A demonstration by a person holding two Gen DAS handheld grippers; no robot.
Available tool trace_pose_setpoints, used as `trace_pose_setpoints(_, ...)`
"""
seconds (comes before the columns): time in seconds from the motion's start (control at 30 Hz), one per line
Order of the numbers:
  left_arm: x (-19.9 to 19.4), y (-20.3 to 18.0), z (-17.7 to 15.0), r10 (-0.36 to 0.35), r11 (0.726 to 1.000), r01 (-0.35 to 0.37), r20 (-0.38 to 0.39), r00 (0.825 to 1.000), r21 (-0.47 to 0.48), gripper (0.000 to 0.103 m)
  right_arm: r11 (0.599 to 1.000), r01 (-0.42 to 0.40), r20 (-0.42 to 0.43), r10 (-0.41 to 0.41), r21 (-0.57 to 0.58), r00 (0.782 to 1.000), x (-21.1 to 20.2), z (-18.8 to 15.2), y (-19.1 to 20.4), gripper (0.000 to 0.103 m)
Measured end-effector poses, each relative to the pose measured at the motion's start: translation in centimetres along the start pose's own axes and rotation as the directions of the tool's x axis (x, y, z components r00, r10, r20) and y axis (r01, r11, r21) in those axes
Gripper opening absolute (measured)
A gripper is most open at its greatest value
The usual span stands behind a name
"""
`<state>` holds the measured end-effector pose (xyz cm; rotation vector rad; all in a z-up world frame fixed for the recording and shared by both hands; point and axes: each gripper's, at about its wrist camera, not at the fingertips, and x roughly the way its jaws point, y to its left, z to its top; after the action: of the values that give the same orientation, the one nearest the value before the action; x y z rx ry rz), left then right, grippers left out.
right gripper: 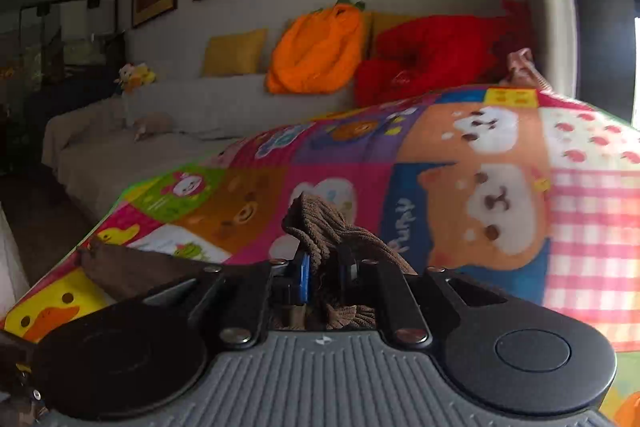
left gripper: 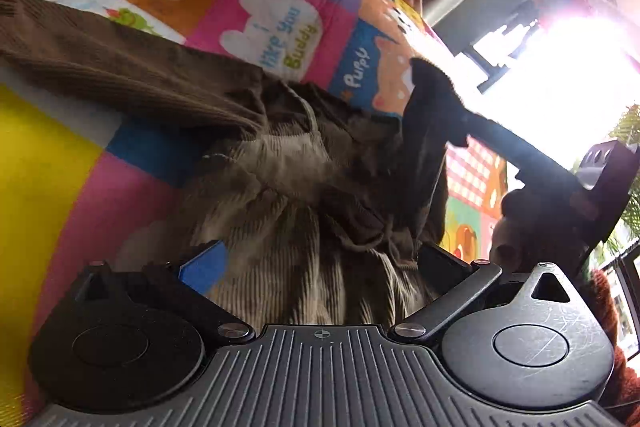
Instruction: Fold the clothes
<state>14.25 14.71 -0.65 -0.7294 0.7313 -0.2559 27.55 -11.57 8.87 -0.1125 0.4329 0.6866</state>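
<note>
Corduroy garment (left gripper: pixel 256 155), brown, draped over a patchwork cartoon blanket (left gripper: pixel 276 23); its long axis runs from upper left, where one flat part stretches away, toward the lower right, where the fabric bunches. Left gripper (left gripper: pixel 320 267): jaws spread wide, the bunched cloth lying between them and passing beneath, not clamped. Right gripper (right gripper: pixel 325 277): jaws nearly closed, pinching a ribbed fold of the same garment that sticks up past the fingertips. In the left wrist view that gripper appears at right, lifting the cloth edge. Orange cushion (right gripper: pixel 316 51) and red cushion (right gripper: pixel 432 55) rest on a sofa (right gripper: pixel 192 119) beyond.
</note>
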Motion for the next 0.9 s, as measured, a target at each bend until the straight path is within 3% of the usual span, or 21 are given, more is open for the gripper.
trace_pose_setpoints(0.03, -0.4, 0.6, 0.3, 0.011, 1.000, -0.011, 0.011, 1.000, -0.021, 0.103, 1.000, -0.017, -0.015, 0.016, -0.004, 1.000, 0.5, -0.6, 0.4, 0.018)
trace_pose_setpoints(0.1, -1.1, 1.7, 0.9, 0.034, 0.997, -0.032, 0.032, 0.999, -0.063, 0.103, 0.999, -0.044, -0.032, 0.044, -0.008, 0.999, 1.0, -1.5, 1.1, 0.036)
trace_pose_setpoints(0.23, -1.8, 4.4, 2.5, 0.084, 0.981, -0.069, 0.075, 0.994, -0.183, 0.103, 0.999, -0.050, 0.001, 0.050, 0.017, 0.999, -0.8, -2.0, 0.7, 0.049)
trace_pose_setpoints(0.33, -1.5, 5.9, 4.0, 0.134, 0.958, -0.095, 0.132, 0.982, -0.270, 0.103, 0.998, -0.007, 0.024, 0.005, 0.058, 1.000, -2.3, -2.2, -0.9, 0.056)
trace_pose_setpoints(0.47, -0.7, 6.9, 5.8, 0.245, 0.923, -0.162, 0.206, 0.947, -0.350, 0.103, 0.991, 0.060, 0.026, -0.064, 0.123, 0.998, -4.4, -4.5, -3.1, 0.061)
trace_pose_setpoints(0.63, 0.4, 8.1, 8.0, 0.384, 0.861, -0.230, 0.283, 0.879, -0.454, 0.101, 0.966, 0.136, -0.008, -0.138, 0.219, 0.990, -6.9, -9.1, -4.9, 0.061)
trace_pose_setpoints(0.67, 0.7, 8.2, 8.5, 0.415, 0.850, -0.252, 0.294, 0.861, -0.462, 0.098, 0.960, 0.144, -0.012, -0.146, 0.241, 0.989, -7.5, -9.9, -5.3, 0.061)
trace_pose_setpoints(0.73, 2.0, 7.3, 9.3, 0.485, 0.846, -0.353, 0.301, 0.821, -0.398, 0.067, 0.945, 0.161, -0.019, -0.162, 0.284, 0.987, -8.6, -11.3, -6.1, 0.061)
trace_pose_setpoints(0.8, 3.6, 6.6, 10.0, 0.507, 0.857, -0.436, 0.291, 0.811, -0.276, 0.053, 0.930, 0.180, -0.020, -0.183, 0.319, 0.983, -9.6, -12.2, -6.9, 0.061)
trace_pose_setpoints(0.87, 4.7, 5.6, 10.5, 0.508, 0.861, -0.471, 0.287, 0.812, -0.191, 0.037, 0.918, 0.202, -0.016, -0.209, 0.342, 0.978, -10.8, -12.8, -7.8, 0.062)
trace_pose_setpoints(0.9, 4.9, 4.7, 10.7, 0.492, 0.871, -0.469, 0.295, 0.819, -0.149, 0.022, 0.912, 0.212, -0.013, -0.222, 0.350, 0.975, -11.3, -13.0, -8.2, 0.062)
